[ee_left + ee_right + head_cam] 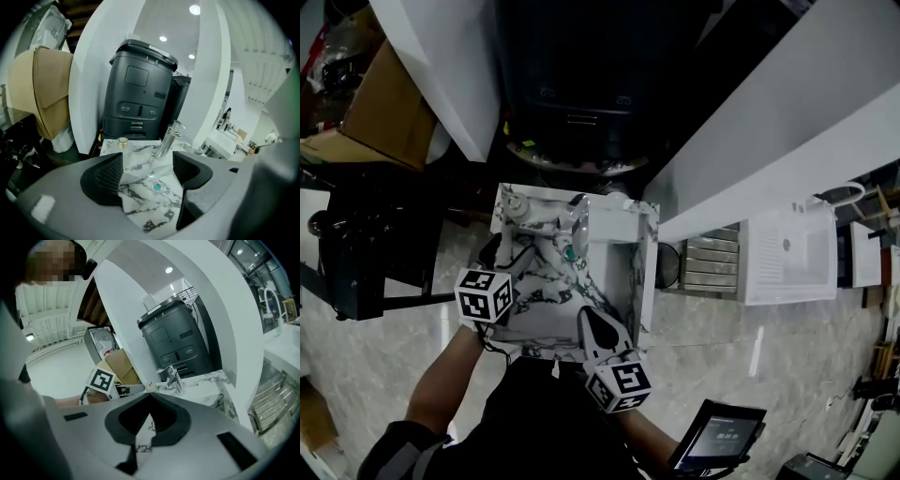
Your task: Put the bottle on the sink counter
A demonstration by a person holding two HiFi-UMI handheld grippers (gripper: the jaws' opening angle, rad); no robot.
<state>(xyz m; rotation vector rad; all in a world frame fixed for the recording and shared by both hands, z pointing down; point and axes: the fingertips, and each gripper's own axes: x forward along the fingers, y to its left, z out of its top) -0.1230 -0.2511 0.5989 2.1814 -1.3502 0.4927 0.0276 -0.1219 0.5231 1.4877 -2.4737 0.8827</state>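
A small clear bottle with a gold cap (123, 142) stands upright on the back left corner of the marble sink counter (623, 221), also visible as the bottle (517, 203) from above. My left gripper (146, 165) hangs open over the basin, a little in front of the bottle and apart from it, with only the drain (157, 187) showing between its jaws. In the head view the left gripper (511, 255) is at the sink's left side. My right gripper (589, 317) is at the sink's near edge. Its jaw tips meet, so the right gripper (150, 399) is shut on nothing.
A chrome faucet (168, 137) rises at the back of the basin, right of the bottle. Behind the sink stands a dark grey bin-like unit (581, 84). A cardboard box (386, 108) sits left, a white washbasin unit (792, 253) right, a tablet (717, 436) near my right arm.
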